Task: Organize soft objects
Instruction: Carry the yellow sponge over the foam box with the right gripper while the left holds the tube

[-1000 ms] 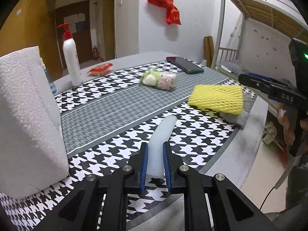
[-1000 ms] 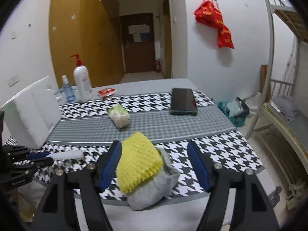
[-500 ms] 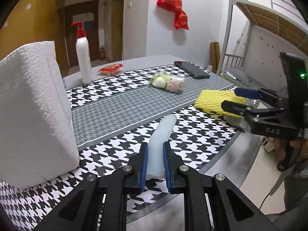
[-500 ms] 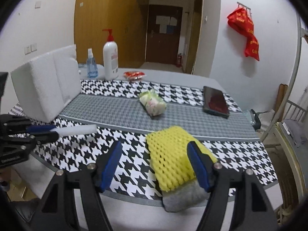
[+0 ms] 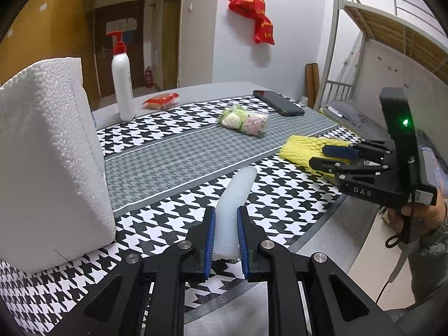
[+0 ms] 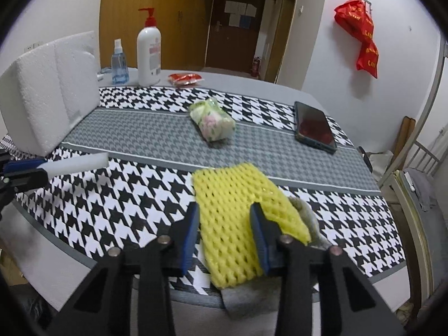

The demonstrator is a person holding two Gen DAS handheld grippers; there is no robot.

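Note:
My left gripper (image 5: 225, 233) is shut on a pale white foam stick (image 5: 233, 204) and holds it over the near edge of the houndstooth cloth; the stick also shows in the right wrist view (image 6: 75, 164). My right gripper (image 6: 225, 225) is open, its jaws astride the near end of a yellow foam net (image 6: 240, 210) that lies on a grey cloth (image 6: 306, 218). The net shows in the left wrist view (image 5: 301, 148) with the right gripper (image 5: 333, 156) over it. A bagged soft bundle (image 6: 212, 121) lies mid-table.
A large white foam block (image 5: 47, 156) stands at the left. A pump bottle (image 6: 149, 53), a blue spray bottle (image 6: 119, 63), a red packet (image 6: 184, 78) and a phone (image 6: 313, 127) sit toward the back. A bunk bed frame (image 5: 364, 42) stands at the right.
My right gripper has moved down and forward over the yellow net, and its jaws have narrowed around it. My left gripper still holds the foam stick, shifted slightly nearer the foam block.

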